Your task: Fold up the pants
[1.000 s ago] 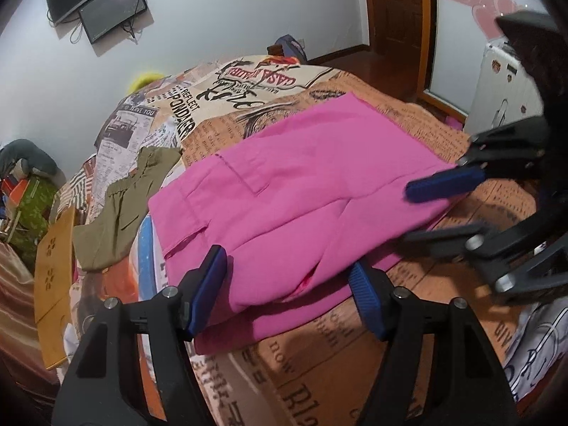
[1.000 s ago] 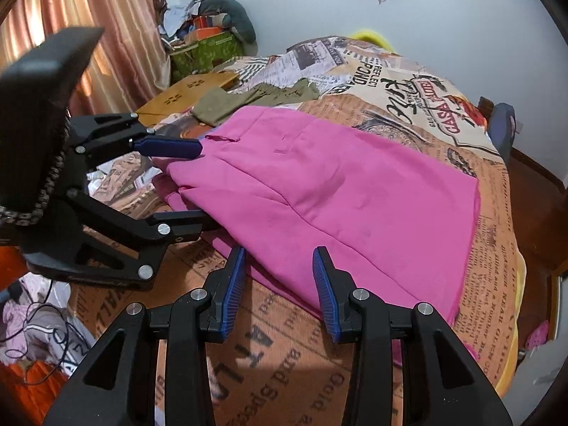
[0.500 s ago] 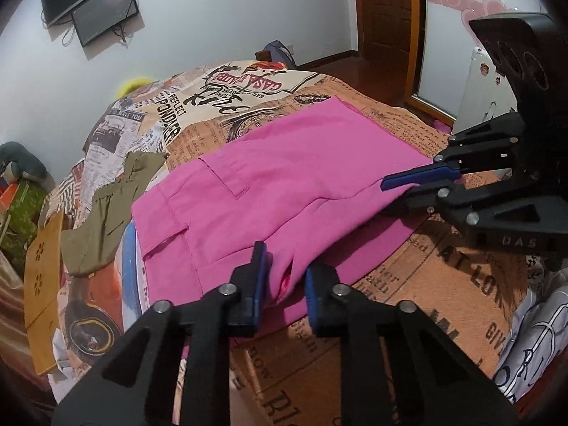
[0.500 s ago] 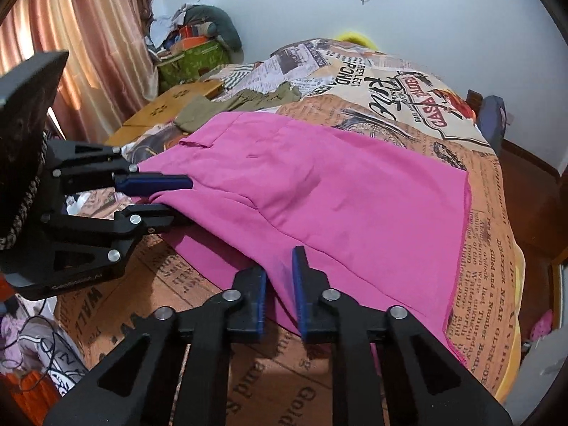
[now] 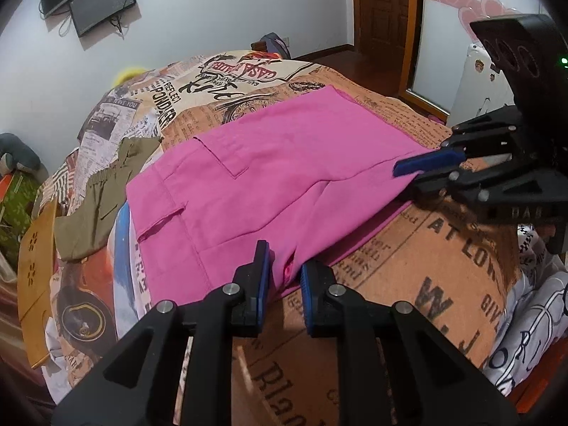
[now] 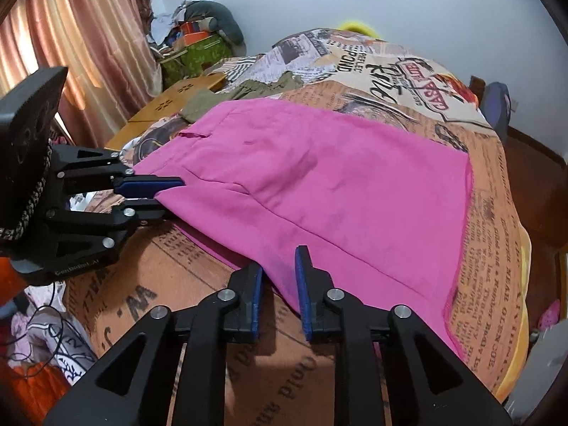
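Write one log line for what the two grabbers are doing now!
left gripper: shut on pink pants near edge | right gripper: shut on same edge | pants: flat on bed

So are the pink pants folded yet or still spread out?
Folded lengthwise at most: the pink pants lie long and flat on the bed, a second pink layer showing under the near edge.

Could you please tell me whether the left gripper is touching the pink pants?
Touching: in the left wrist view the left gripper pinches the near edge of the pink pants.
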`<state>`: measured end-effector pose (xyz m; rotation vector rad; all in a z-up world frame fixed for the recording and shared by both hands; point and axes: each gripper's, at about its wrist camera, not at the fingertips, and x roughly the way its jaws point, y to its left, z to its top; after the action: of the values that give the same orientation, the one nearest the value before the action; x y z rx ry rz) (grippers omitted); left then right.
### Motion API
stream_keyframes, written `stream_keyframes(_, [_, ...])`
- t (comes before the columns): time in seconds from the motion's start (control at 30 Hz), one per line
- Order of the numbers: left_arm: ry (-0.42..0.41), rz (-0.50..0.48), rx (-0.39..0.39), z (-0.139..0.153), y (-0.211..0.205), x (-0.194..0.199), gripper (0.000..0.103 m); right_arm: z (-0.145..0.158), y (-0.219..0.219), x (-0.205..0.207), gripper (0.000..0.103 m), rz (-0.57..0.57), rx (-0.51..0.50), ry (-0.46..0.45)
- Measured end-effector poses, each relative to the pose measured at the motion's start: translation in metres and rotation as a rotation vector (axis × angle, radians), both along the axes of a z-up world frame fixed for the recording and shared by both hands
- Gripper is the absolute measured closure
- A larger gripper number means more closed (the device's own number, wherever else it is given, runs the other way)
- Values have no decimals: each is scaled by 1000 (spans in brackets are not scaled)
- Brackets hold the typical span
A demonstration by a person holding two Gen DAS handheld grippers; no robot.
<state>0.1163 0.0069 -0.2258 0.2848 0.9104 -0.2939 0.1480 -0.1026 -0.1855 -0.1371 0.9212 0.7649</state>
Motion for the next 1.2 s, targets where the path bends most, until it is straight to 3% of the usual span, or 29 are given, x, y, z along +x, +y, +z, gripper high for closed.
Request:
stream_keyframes(0.5, [38, 33, -91, 0, 22, -5, 83, -38, -98, 14, 87, -265, -66, 143])
stream_keyframes(0.67, [52, 23, -96, 7, 23, -10, 77, -30, -116, 8, 87, -302, -76, 179])
stream_keyframes(0.8, [35, 24, -109, 23, 29, -22, 65, 0, -126, 5, 87, -331, -72, 97])
stream_keyframes(0.97, [14, 109, -151, 45, 47, -19, 63, 32, -115, 8, 71, -330, 6, 10])
stream_keyframes(1.03, [9, 153, -169, 50, 54, -10, 63, 39, -97, 7, 69, -292, 35, -24])
stream_keyframes(1.2, [59, 211, -252, 40, 58, 16, 63, 29, -51, 15, 67, -201, 96, 26])
